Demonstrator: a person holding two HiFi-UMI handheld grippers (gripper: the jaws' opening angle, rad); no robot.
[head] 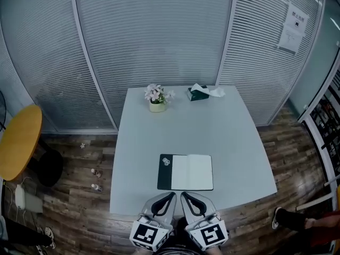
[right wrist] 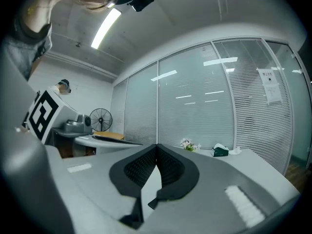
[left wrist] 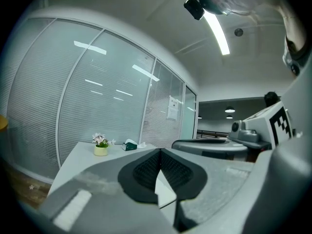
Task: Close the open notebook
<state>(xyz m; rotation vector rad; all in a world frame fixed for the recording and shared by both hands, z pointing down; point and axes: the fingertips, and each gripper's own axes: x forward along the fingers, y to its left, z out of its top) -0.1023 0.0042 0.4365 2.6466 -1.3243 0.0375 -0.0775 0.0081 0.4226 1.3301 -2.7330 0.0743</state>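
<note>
Notebook place: the notebook [head: 186,172] lies open and flat on the pale table [head: 234,142], close to the near edge and about midway along it, just beyond my fingertips.
Notebook axis: its long side runs left to right, parallel to the near edge. A narrow dark strip sits at its left end and a white page fills the rest. The fold between them runs from the near edge towards the far edge.
Left gripper: my left gripper [head: 170,195] sits low at the near edge with its jaws pressed together on nothing; its tips stop short of the notebook.
Right gripper: my right gripper [head: 184,195] lies just beside it, jaws likewise together and empty.
Far edge: a flower pot [head: 157,98] and a green tissue box [head: 199,93] stand near each other, well apart from the notebook.
Head view only: the whole notebook, a round yellow table [head: 18,139] to the left and a paper notice [head: 294,28] on the glass wall.
Left gripper view only: a ceiling light [left wrist: 217,30] and the right gripper's marker cube at the right.
Right gripper view only: a standing fan [right wrist: 101,119] and the left gripper's marker cube at the left.
</note>
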